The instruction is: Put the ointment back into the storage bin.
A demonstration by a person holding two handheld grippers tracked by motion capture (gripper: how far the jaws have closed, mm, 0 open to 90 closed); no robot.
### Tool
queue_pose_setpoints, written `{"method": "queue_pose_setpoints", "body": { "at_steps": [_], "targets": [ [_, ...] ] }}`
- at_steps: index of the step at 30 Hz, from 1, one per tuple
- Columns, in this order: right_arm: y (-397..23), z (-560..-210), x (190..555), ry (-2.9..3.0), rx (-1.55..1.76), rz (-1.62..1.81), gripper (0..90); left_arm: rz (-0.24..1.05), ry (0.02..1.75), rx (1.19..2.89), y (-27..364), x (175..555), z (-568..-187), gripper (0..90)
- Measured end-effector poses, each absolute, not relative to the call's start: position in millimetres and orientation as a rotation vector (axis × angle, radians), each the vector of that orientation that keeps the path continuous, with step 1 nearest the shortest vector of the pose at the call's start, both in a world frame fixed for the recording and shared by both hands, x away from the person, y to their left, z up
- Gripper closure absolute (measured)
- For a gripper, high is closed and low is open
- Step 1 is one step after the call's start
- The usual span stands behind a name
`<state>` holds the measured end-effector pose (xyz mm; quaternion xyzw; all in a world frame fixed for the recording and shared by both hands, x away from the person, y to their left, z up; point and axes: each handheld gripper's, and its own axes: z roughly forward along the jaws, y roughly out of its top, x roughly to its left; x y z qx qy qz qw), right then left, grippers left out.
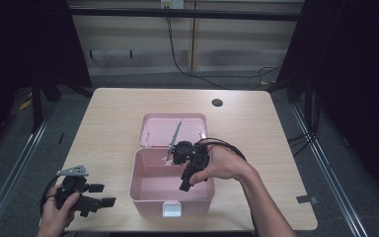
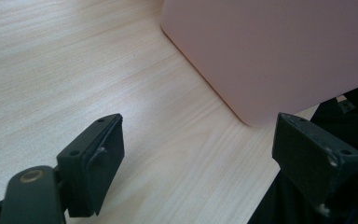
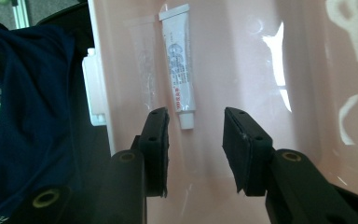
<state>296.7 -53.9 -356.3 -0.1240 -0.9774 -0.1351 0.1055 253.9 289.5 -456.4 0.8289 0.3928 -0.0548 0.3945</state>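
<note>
A white tube (image 3: 178,65) with red and blue print lies on the floor of an open pink box (image 3: 251,56), its cap toward my right gripper (image 3: 195,126). That gripper is open, its jaws just short of the cap on either side. In the high view a hand holds the right gripper (image 1: 184,185) inside the pink box (image 1: 143,193), pointing toward the front wall. My left gripper (image 1: 103,194) rests open on the table left of the box. Its own view has the left gripper (image 2: 198,140) open wide over bare wood beside the box's corner (image 2: 270,51).
The box lid (image 1: 158,129) lies open behind the box, with a thin metal stay (image 1: 174,138) across it. A white latch (image 1: 171,209) sits on the front wall and the latch (image 3: 94,88) shows by the tube. The wooden table (image 1: 108,123) has a cable hole (image 1: 217,102).
</note>
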Motion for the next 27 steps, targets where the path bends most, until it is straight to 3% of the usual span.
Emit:
{"method": "queue_pose_setpoints", "body": {
  "at_steps": [27],
  "targets": [
    [-106.5,-323.0,282.5,-2.922,-0.520,-0.519,56.0,-0.140,1.001,2.102,289.4,253.9,-456.6,16.7]
  ]
}}
